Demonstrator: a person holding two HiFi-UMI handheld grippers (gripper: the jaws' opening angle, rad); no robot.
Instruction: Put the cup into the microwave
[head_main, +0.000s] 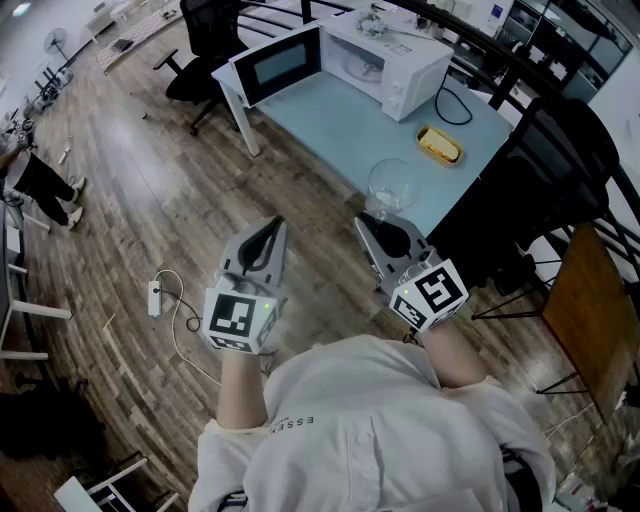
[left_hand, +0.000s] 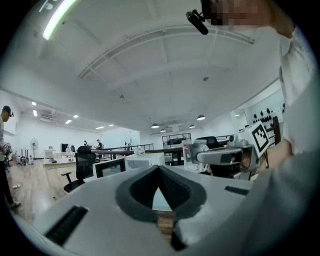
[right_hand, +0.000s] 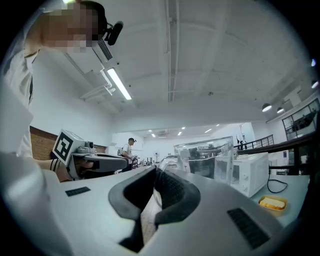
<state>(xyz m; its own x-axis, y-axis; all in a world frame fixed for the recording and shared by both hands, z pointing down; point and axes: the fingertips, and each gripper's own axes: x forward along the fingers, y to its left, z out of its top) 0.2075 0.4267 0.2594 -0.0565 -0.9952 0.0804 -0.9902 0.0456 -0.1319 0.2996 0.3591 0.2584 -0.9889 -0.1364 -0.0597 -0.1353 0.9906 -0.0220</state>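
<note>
Left gripper (head_main: 278, 224): lower middle of the head view, over the wooden floor (head_main: 150, 190); jaws pressed together with nothing between them.
Right gripper (head_main: 362, 222): just right of centre; jaws almost fully closed, pinching what looks like the cup's thin glass handle.
Cup (head_main: 390, 185): clear glass, at the near edge of the pale blue table (head_main: 330, 125), right of centre.
Microwave (head_main: 400, 62): white, top centre, at the table's far end; its door (head_main: 278, 66) is swung open to the left.
</note>
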